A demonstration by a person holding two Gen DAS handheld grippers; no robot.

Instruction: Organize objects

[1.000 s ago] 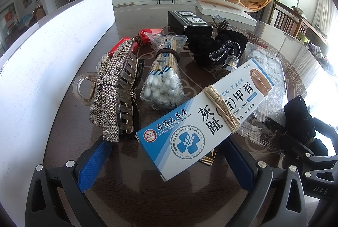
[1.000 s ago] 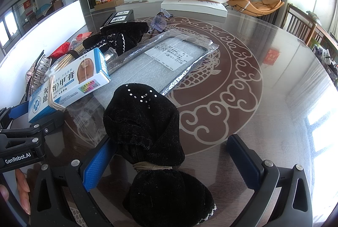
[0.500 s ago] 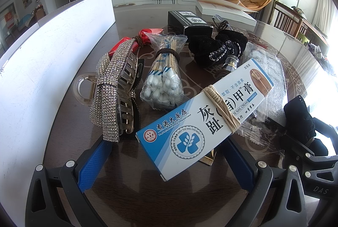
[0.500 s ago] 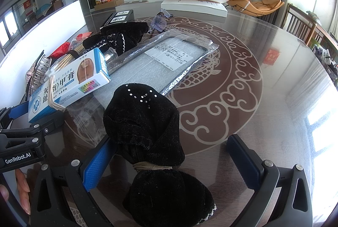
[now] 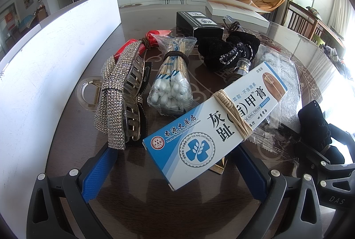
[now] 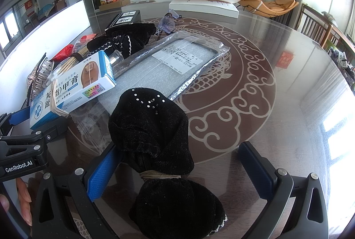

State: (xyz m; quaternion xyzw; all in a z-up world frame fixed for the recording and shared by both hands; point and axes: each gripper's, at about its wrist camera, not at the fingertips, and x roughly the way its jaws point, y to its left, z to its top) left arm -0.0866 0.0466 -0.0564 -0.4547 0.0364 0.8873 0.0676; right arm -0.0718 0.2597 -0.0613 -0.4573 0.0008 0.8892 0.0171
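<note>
Between the spread fingers of the left gripper [image 5: 173,172], the nail cream box [image 5: 213,123] runs diagonally forward-right, ungripped; the right gripper [image 6: 177,163] gapes around the black pouch [image 6: 162,150].

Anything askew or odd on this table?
The blue-and-white nail cream box, bound with a tan elastic band, lies diagonally, propped on other items rather than flat. Nothing looks spilled or damaged.

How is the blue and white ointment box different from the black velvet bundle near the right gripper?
The ointment box is rigid, rectangular and printed; the black velvet bundle is soft and shapeless. The box lies between the left gripper's fingers, the bundle between the right gripper's. Both are bound with a beige elastic band.
</note>
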